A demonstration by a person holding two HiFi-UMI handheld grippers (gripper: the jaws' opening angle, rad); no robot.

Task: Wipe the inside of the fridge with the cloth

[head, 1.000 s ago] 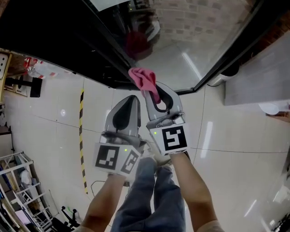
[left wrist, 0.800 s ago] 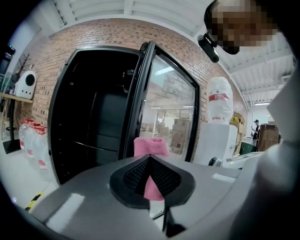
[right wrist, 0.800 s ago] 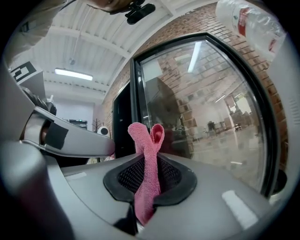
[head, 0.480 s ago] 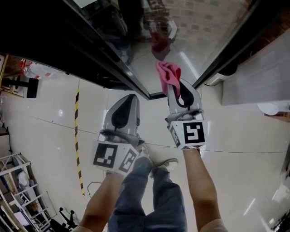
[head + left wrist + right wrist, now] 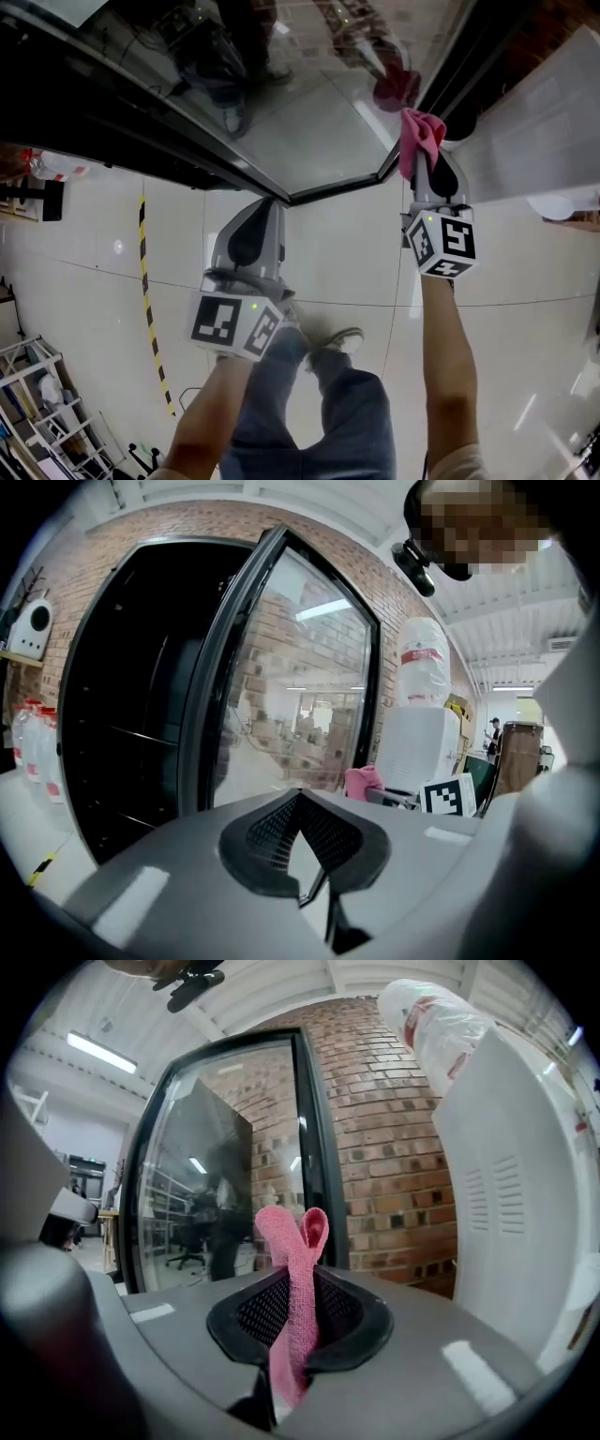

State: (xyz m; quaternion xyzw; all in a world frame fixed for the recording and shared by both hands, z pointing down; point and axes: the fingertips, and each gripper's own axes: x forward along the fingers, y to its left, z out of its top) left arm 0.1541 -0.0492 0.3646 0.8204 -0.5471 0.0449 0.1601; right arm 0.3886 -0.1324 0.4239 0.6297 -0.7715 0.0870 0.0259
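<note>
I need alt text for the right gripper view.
The right tongs are shut on a pink knitted cloth that sticks up between them. Ahead stand a black-framed glass fridge door and a red brick wall.

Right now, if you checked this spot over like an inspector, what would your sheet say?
Surface: glossy white tiled floor, with striped hazard tape running across it.
Job's things: fridge, dark inside, with its glass door standing open; pink cloth.
Clutter: wire shelf rack at the person's left.
Grippers: right gripper shut on the cloth, near the door's edge; left gripper shut, holding nothing.
Cables: what looks like a thin cord on the floor.
Surroundings: brick wall, water dispenser.
</note>
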